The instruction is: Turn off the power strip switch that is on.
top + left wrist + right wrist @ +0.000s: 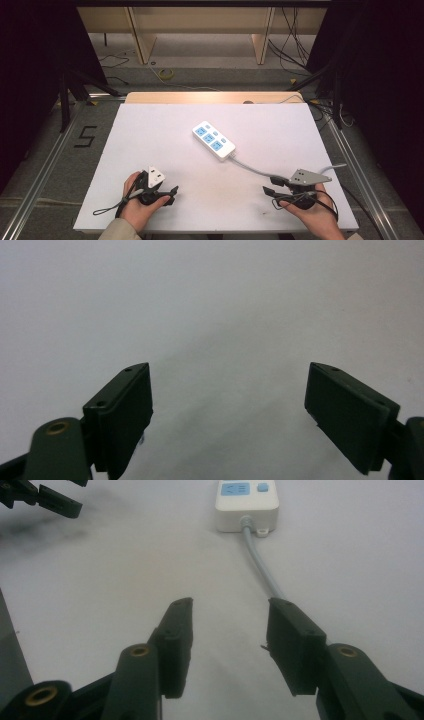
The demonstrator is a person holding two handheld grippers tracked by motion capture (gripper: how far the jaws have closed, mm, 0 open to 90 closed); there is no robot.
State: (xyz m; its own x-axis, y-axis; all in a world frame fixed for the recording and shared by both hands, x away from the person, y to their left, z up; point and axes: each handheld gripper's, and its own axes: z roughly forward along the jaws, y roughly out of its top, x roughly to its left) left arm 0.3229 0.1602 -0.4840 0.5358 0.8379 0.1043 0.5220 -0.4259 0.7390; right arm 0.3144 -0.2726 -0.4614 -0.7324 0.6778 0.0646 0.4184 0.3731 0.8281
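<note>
While both grippers gape empty, power strip (213, 140) lies mid-table (150, 135), grey cord (255, 169) passing right gripper (274, 186); left gripper (170, 195) apart.

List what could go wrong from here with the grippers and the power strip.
The grey cable runs from the white power strip with blue sockets right past the open right gripper; a sweep there might snag it and drag the strip. The open left gripper sits low over the white table and might scrape it.

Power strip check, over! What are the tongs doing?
Left tongs open, empty, near table edge. Right tongs open, empty, beside the cable. Power strip mid-table, untouched. Nothing in the way.
</note>
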